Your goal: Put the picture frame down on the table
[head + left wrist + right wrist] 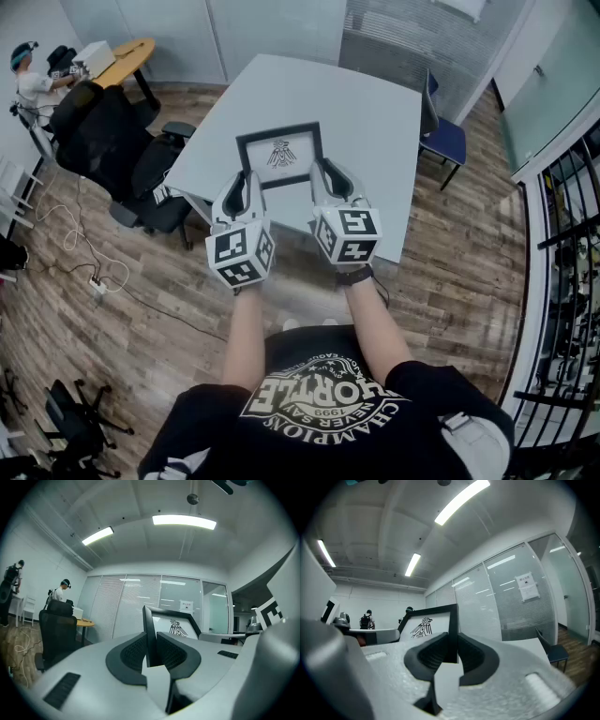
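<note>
The left tongs are pinched on the left side rail of the picture frame; the left gripper view shows both jaws pressed against that black rail. The frame is upright, its bird print facing the person, over the near part of the grey tabletop. The right tongs are clamped the same way on the right rail.

My reading is that the task is near its end but not done. The frame is already at the tabletop, yet both tongs hold it, and I cannot tell whether its lower edge touches the surface. What is left is lowering or laying it down and releasing both sides.

Count: 2 tongs, 1 picture frame, 1 tabletop, and 1 blue chair at the far right.
</note>
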`<state>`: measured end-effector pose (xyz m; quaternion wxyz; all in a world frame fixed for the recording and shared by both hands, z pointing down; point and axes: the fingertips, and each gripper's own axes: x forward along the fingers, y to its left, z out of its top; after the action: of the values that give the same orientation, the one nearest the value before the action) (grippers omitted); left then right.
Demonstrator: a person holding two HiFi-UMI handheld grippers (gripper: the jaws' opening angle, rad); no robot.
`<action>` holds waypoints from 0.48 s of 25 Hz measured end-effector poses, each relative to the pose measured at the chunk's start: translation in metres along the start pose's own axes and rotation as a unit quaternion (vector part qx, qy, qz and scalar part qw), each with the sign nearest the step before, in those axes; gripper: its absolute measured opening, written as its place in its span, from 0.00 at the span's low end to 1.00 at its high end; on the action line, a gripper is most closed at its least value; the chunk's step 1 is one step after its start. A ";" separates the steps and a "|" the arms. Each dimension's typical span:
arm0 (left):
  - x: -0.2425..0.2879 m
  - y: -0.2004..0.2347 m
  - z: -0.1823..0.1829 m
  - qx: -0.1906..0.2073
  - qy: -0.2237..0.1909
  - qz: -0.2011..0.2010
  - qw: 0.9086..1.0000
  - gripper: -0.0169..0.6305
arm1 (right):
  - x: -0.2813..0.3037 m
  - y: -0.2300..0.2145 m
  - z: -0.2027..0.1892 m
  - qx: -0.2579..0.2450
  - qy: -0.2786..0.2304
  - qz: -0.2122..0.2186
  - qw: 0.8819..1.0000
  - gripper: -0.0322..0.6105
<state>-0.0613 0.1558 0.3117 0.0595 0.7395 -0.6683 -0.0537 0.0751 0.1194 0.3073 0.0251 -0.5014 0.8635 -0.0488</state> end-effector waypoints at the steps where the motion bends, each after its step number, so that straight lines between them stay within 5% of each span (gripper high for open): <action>1: -0.002 0.005 0.000 -0.002 0.000 -0.001 1.000 0.13 | 0.001 0.005 -0.001 0.000 0.001 -0.002 1.000 0.15; 12: -0.035 0.051 -0.007 -0.032 -0.002 0.001 0.999 0.13 | -0.005 0.060 -0.019 -0.021 0.007 -0.023 0.999 0.16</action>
<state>-0.1136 0.1860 0.3267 0.0820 0.7367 -0.6669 -0.0765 0.0241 0.1549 0.3191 0.0070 -0.5215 0.8525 -0.0349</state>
